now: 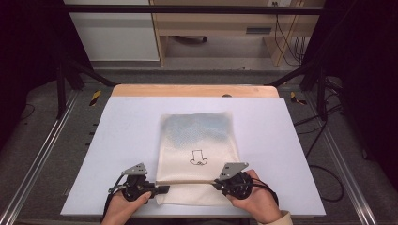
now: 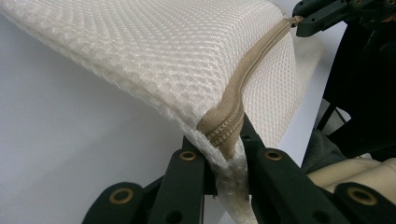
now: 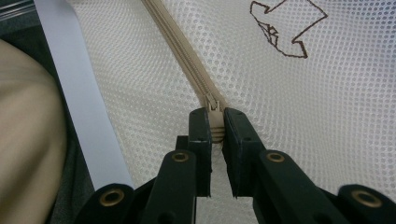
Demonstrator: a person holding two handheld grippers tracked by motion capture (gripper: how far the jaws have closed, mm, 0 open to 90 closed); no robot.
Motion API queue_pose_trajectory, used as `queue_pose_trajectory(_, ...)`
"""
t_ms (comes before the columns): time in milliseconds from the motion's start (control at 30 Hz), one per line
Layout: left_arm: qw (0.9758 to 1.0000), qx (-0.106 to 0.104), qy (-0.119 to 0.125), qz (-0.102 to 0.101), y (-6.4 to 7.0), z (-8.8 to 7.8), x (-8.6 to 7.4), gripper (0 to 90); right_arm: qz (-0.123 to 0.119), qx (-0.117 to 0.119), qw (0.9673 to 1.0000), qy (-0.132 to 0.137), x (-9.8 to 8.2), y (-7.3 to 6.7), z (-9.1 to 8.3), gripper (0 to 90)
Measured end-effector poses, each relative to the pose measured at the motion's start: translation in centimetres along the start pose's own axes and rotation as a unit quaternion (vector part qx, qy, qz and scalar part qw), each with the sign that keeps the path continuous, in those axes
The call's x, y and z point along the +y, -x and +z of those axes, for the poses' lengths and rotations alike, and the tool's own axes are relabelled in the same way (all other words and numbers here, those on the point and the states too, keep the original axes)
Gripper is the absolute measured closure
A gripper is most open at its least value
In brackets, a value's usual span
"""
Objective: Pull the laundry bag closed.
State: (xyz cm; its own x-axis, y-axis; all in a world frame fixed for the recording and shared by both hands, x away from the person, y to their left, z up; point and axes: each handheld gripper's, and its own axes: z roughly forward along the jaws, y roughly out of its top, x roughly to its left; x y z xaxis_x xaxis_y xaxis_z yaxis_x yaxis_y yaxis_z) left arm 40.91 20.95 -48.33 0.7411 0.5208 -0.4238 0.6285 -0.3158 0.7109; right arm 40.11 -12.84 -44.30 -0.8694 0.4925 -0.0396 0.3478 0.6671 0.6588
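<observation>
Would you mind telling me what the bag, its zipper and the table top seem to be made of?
Bag: cream mesh fabric, probably synthetic; tiny regular holes, soft and matte.
Zipper: tan woven tape with fine teeth, likely plastic; the pull's material is unclear.
Table top: smooth, matte pale sheet, maybe laminate or plastic, over a wood-look board at the far edge.

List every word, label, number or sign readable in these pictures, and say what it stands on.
No readable words or numbers.
Mesh bag: a brown outline drawing, no letters.
Floor beside the table: yellow-and-black striped tape, a marking without text.
Cabinet at the back: a small dark plate, too blurred to read.
</observation>
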Motion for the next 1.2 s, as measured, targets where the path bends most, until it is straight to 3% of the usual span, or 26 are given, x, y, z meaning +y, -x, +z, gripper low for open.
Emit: queue_pose_trajectory(1200, 1.0000, 0.003, -0.001, 0.004, 0.0, 0.0, 0.1, 84.0, 0.032, -0.011, 0.9994, 0.007, -2.2, 1.2, -1.5, 81.9)
